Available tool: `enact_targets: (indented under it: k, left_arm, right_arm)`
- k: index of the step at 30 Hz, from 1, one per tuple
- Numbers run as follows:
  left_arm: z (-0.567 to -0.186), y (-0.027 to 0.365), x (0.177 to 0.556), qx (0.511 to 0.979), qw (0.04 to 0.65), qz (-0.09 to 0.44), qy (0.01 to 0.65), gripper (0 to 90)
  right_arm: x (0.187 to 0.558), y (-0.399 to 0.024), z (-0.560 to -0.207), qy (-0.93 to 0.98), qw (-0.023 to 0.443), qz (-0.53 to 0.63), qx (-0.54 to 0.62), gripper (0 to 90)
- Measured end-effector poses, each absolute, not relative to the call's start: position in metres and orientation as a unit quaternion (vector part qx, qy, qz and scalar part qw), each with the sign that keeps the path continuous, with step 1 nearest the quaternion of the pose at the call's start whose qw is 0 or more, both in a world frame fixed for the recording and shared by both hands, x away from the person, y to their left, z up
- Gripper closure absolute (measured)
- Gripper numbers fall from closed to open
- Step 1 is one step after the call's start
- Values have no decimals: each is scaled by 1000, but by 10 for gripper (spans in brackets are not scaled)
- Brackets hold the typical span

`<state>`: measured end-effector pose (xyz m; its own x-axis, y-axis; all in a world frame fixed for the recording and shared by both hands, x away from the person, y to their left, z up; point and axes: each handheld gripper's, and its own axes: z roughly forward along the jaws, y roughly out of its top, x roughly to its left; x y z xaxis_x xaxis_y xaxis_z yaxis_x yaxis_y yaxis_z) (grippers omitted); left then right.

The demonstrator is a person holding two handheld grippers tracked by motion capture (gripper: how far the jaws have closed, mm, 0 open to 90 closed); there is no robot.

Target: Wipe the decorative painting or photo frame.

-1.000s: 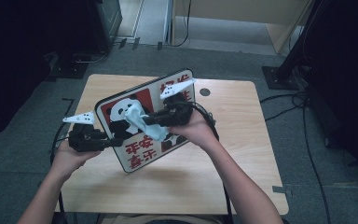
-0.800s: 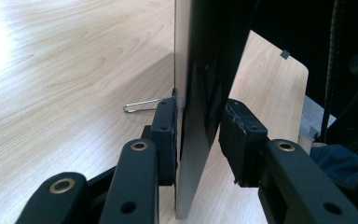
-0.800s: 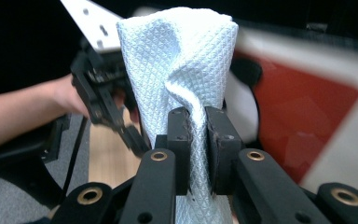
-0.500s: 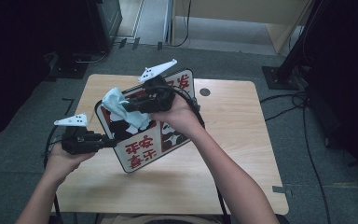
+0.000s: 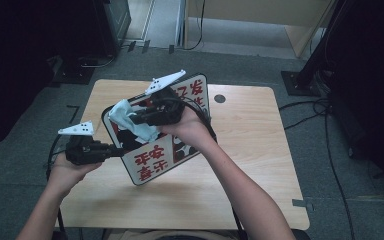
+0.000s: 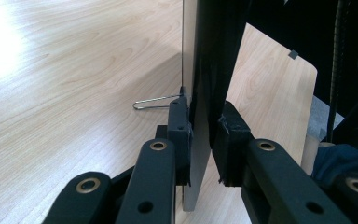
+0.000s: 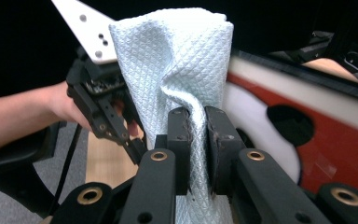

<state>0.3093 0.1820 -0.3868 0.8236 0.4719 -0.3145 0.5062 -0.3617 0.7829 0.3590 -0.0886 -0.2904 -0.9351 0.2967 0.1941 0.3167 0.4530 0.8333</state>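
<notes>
Left gripper (image 5: pixel 112 148) jaws just closed, pinching sign board (image 5: pixel 152 165) edge at 9 o'clock; right gripper (image 5: pixel 135 119) jaws pinching cloth (image 5: pixel 130 117), mid-wipe. Next: sweep cloth across face.

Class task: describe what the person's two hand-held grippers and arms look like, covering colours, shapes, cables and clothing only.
Both tools are black. The left hand-held gripper and the right hand-held gripper each carry a pale three-cornered plate on top and trail a black cable. Close up, the jaws are flat black bars with brass-coloured rivets and blocky black pads. The forearms are bare, with no sleeves visible.
</notes>
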Motion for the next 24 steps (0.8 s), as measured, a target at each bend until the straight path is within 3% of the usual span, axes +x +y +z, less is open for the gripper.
enact_targets:
  k: [24]
  left_arm:
    - [-386,182,310,827,479,-19,294,787]
  right_arm:
    - [342,-92,-354,-863,30,-466,-191,821]
